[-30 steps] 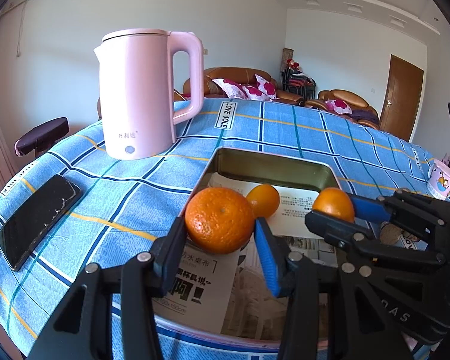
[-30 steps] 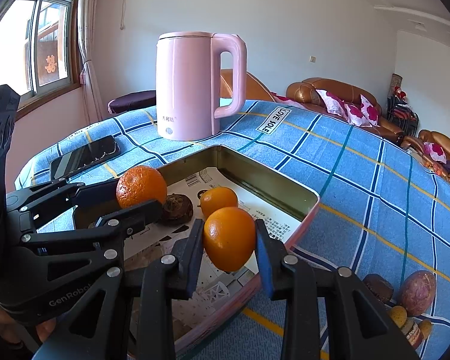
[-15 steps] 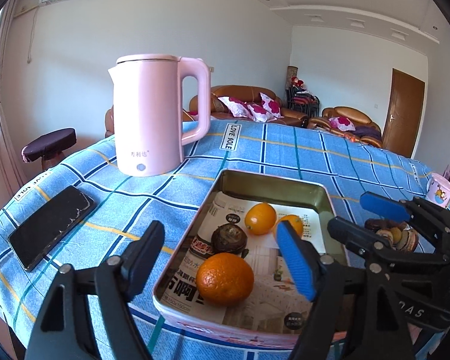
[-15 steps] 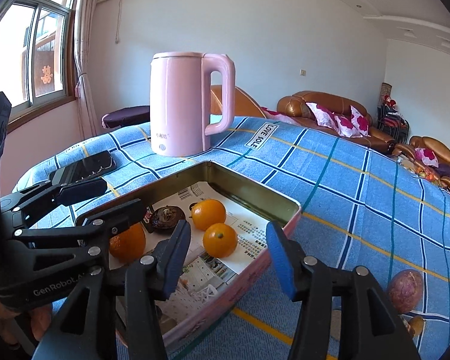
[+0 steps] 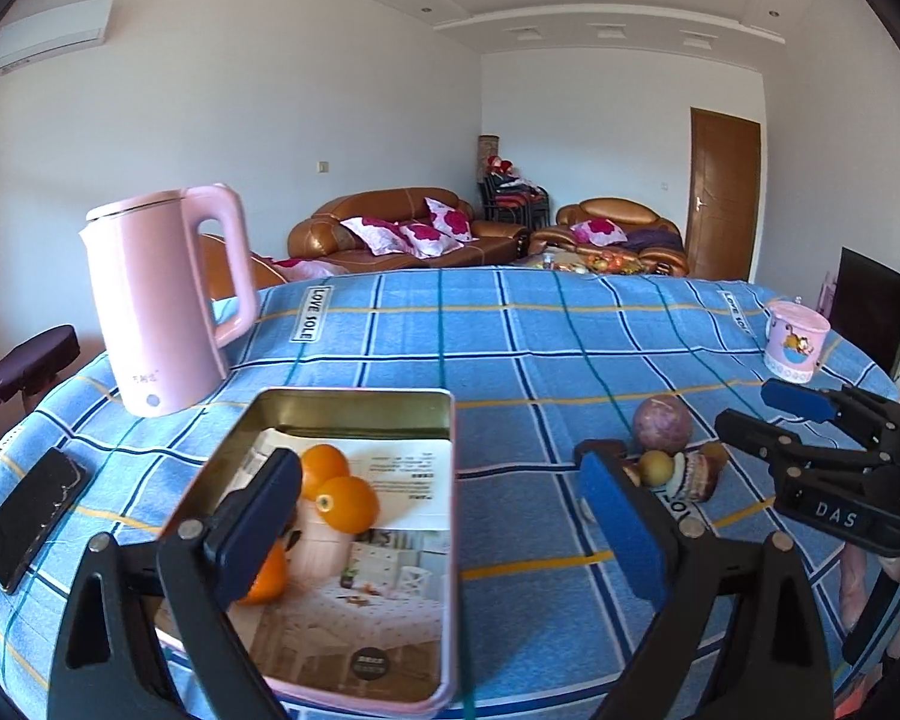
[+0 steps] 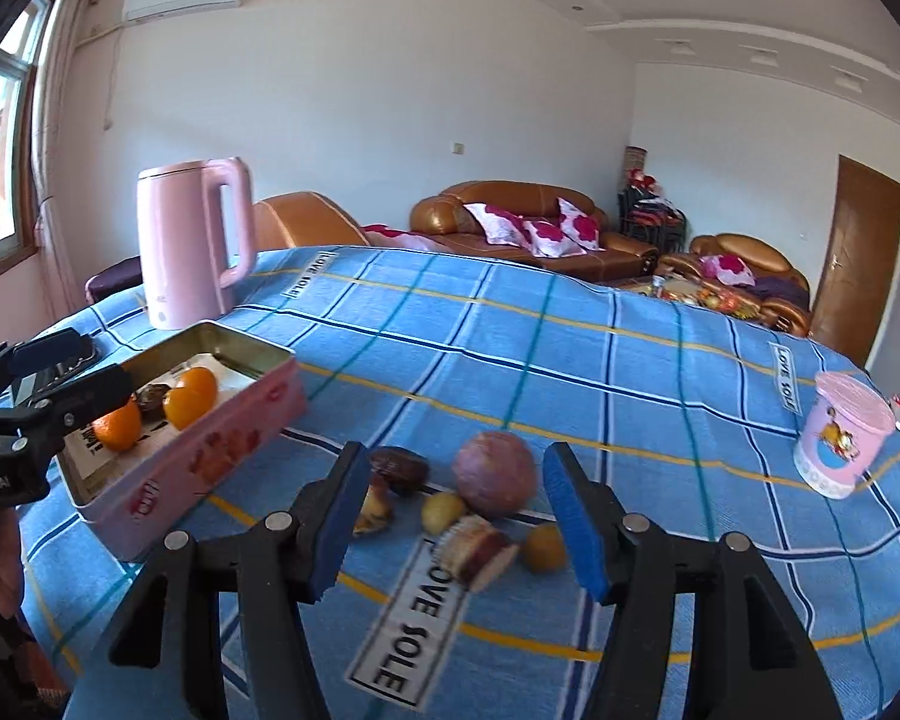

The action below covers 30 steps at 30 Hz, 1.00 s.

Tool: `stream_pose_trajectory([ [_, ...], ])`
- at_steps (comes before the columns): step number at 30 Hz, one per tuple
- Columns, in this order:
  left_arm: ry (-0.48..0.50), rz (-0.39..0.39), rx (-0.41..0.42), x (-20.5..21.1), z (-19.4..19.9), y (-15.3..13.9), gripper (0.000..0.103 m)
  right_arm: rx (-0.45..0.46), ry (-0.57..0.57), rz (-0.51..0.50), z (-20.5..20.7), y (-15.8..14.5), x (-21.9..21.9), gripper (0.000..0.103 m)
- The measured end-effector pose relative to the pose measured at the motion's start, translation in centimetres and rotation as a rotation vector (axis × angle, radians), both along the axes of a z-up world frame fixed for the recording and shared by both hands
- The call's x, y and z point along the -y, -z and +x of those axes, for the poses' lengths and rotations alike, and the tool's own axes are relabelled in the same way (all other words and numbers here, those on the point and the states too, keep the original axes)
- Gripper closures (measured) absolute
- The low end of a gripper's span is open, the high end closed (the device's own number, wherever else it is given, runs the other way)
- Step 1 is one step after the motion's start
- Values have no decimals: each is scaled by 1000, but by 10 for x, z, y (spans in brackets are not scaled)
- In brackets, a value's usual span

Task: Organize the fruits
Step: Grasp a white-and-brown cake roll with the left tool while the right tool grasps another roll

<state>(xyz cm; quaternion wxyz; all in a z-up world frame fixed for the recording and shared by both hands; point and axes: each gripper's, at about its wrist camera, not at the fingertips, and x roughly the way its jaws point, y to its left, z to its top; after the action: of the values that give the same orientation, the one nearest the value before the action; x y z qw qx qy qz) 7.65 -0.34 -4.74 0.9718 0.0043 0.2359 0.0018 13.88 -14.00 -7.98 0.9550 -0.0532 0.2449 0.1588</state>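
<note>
A pink tin tray (image 5: 450,540) (image 6: 222,450) lined with newspaper holds three oranges (image 5: 348,501) (image 6: 189,402) and a dark brown fruit (image 6: 150,397). My left gripper (image 5: 444,528) is open and empty above the tray's near right part. My right gripper (image 6: 456,516) is open and empty above a loose pile on the cloth: a round purple fruit (image 6: 495,474) (image 5: 663,423), a dark date (image 6: 402,468), small yellow fruits (image 6: 444,510) and a cut brown piece (image 6: 477,543). The right gripper also shows in the left wrist view (image 5: 768,408).
A pink kettle (image 5: 162,300) (image 6: 192,240) stands behind the tray. A black phone (image 5: 27,519) lies at the table's left edge. A pink cartoon cup (image 5: 795,339) (image 6: 840,432) stands at the right. A blue checked cloth (image 5: 540,348) covers the round table.
Both grippers opened and let their oranges go into the tray. Then both drew back and up, and the right one swung right over the fruit pile.
</note>
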Motion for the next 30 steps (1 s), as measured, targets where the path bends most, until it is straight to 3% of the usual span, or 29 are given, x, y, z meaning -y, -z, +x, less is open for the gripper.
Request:
stream_pose_trajectory([
  [9, 102, 38, -112, 48, 40, 19, 9, -118, -27, -20, 19, 18, -1, 41],
  [13, 95, 19, -150, 45, 48, 26, 11, -186, -34, -14, 28, 27, -1, 42],
  [19, 75, -12, -144, 33, 46, 26, 11, -246, -74, -18, 34, 34, -6, 42],
  [25, 97, -8, -151, 39, 48, 27, 17, -240, -92, -108, 31, 37, -22, 52],
  [26, 102, -9, -152, 39, 48, 27, 19, -240, -90, -116, 31, 37, -23, 58],
  [30, 114, -16, -159, 40, 50, 27, 23, -237, -90, -120, 30, 37, -23, 58],
])
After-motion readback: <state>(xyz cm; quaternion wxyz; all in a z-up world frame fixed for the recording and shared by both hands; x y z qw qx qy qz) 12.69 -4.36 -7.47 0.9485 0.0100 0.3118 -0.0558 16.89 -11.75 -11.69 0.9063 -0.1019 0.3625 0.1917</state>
